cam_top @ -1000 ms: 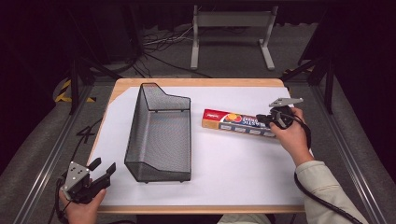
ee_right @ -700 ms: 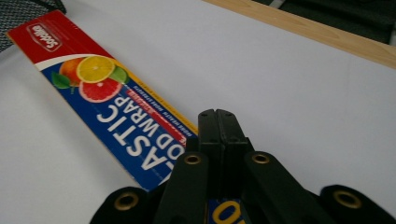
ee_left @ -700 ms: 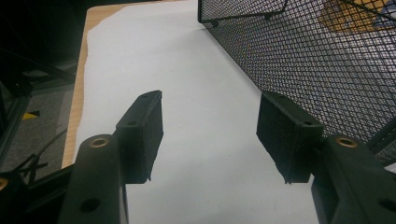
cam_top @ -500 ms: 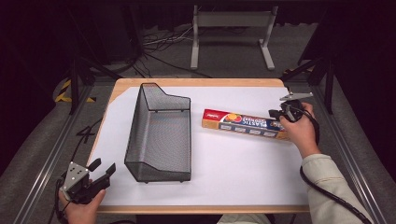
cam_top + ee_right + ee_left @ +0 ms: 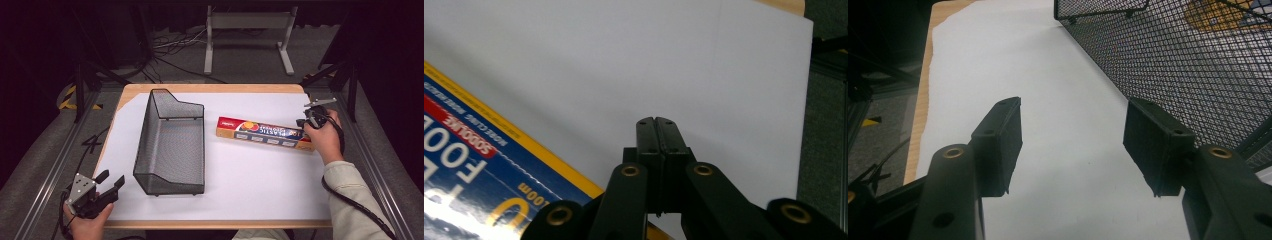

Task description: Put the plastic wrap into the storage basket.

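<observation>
White paper-covered table (image 5: 260, 190), dark room behind. Right gripper (image 5: 306, 121) has its jaws pressed together, nothing in them, sitting at the right end of the plastic wrap box (image 5: 262, 134); box lies just to its left, long axis running across the table toward the mesh basket (image 5: 170, 145). Left gripper (image 5: 111, 183) gapes wide and empty near the basket's front corner, well apart from the box. Right hand is nearer
</observation>
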Motion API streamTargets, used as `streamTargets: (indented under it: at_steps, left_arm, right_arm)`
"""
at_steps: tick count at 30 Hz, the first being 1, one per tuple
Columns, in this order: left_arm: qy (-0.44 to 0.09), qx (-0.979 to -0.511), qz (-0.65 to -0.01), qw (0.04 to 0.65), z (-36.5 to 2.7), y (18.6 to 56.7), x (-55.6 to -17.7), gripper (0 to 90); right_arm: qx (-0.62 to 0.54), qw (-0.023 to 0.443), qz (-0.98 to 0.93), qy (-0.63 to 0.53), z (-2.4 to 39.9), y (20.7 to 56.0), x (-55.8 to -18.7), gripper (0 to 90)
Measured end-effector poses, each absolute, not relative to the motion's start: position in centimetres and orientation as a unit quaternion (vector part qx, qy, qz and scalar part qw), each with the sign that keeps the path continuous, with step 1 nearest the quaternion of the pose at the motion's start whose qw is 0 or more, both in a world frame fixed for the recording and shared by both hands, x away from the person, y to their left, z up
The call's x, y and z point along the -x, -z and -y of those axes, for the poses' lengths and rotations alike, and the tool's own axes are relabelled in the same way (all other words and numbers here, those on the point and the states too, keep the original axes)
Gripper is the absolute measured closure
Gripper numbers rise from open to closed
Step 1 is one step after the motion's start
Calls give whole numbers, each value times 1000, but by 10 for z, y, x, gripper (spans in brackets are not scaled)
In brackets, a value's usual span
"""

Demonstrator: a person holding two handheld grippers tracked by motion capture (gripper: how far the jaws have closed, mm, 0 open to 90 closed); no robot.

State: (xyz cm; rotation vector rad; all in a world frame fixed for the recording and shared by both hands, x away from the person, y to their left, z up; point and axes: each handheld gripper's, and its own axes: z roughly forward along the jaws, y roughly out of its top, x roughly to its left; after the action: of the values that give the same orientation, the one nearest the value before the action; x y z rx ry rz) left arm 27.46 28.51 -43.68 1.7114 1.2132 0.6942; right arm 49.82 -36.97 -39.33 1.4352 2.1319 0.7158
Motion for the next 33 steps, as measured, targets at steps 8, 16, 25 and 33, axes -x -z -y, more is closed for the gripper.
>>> streamTargets:
  at_steps: [8,16,25,33]
  left_arm:
    - [-281,-690,-492,451,-285,436,-273,412]
    - [-283,-689,-491,451,-285,436,-274,412]
    - [-280,-694,-488,449,-280,435,-278,412]
    - [-278,-698,-482,452,-276,435,-283,412]
  right_arm:
    - [-540,200,-782,-237,379,400,-498,900]
    - [-542,169,-787,-241,380,397,-482,900]
    - [-524,126,-804,-252,376,388,-450,900]
    - [-507,124,-818,-241,369,388,-435,900]
